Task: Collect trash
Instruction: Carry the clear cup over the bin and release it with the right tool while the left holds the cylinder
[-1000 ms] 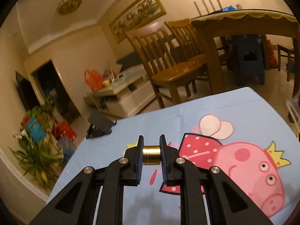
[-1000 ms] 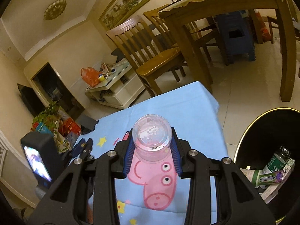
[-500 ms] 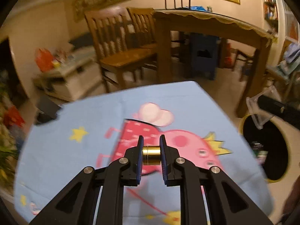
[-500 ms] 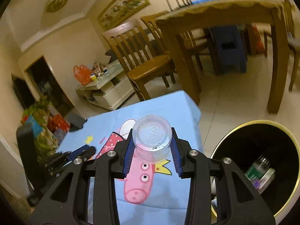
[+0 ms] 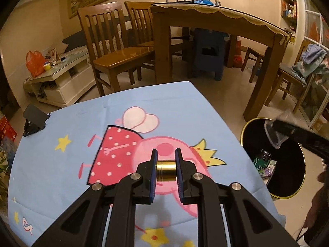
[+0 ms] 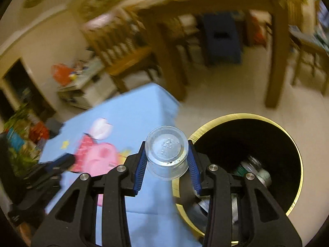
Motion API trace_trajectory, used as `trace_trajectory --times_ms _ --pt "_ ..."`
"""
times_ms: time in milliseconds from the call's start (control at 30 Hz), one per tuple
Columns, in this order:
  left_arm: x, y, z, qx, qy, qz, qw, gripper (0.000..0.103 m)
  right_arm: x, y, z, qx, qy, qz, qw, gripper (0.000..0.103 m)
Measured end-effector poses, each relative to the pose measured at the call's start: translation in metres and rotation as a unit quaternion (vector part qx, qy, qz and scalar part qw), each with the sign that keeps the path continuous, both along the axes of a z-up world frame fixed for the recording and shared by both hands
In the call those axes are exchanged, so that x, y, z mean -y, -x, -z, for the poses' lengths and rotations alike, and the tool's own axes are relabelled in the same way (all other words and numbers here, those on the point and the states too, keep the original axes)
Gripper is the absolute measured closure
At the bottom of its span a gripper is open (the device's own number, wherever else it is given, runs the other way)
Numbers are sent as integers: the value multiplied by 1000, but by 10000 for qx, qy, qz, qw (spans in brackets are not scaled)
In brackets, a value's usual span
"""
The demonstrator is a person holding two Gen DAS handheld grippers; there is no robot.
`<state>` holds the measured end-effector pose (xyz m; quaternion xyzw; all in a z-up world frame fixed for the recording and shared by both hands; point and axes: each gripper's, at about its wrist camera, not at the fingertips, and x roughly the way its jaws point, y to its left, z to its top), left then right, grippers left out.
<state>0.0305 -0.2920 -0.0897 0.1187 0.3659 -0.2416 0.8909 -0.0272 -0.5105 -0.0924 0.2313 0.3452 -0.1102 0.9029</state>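
Left tool (image 5: 166,160): blue pads nearly together, clamped on the two ends of a small brass cylinder (image 5: 165,170); it hangs over the worktop, above the pink pig print.
Right tool (image 6: 167,156): pads pressed on both sides of a clear plastic cup (image 6: 166,152), base toward the camera, recycling mark readable on it; in the left view the cup (image 5: 275,133) shows at 3 o'clock, mouth side on, over the bin.
Bin (image 6: 296,148): round, black inside, gold rim, on the floor just beside the worktop's edge, at 4 o'clock of the right view; the cup sits over its rim at the 9 o'clock side.
Bin contents: a green-labelled bottle (image 6: 253,168) and other wrappers, too blurred to name.
Worktop (image 5: 61,164): covered by a light blue cloth with stars and the cartoon pig; a black stand (image 5: 34,119) at its 10 o'clock corner.
Room, 12 o'clock: wooden dining table (image 5: 216,18), two wooden chairs (image 5: 111,41), blue stool (image 5: 209,51) beneath the table.
Right view: smeared with motion blur.
Person: a hand (image 5: 320,195) at the left view's 4 o'clock edge.
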Motion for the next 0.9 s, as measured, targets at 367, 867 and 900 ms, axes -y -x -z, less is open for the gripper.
trace_trajectory --times_ms 367,867,900 --pt "30 16 1 54 -88 332 9994 88 32 34 -7 226 477 927 9943 62" --pt "95 36 6 -74 -155 1050 9943 88 63 97 -27 824 799 2337 9655 6" --pt "104 37 7 -111 -157 1150 9932 88 67 107 -30 944 790 2503 9603 6"
